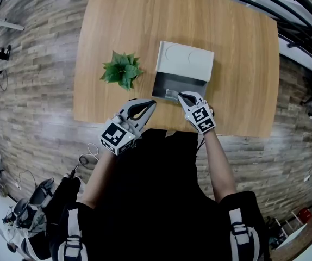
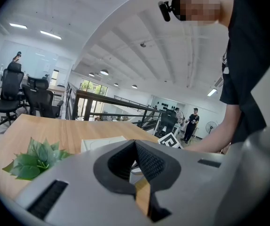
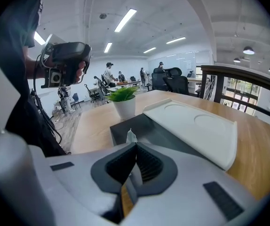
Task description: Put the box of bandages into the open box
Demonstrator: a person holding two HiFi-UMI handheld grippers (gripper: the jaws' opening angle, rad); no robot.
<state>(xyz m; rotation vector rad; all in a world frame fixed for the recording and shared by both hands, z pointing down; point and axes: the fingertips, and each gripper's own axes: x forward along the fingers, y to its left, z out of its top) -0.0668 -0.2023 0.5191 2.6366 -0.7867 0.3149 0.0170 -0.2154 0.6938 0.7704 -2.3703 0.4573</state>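
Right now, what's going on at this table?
A person works with a gripper in each hand. The right gripper has its jaws shut on a thin pale item, apparently the box of bandages, and holds it over the near end of the open box, whose white lid is tipped back. The left gripper sits beside it at the front edge of the table, jaws shut and empty. A small plant stands left of the box.

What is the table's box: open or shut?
Open: the box has its white lid tipped back, baring its dark inside.
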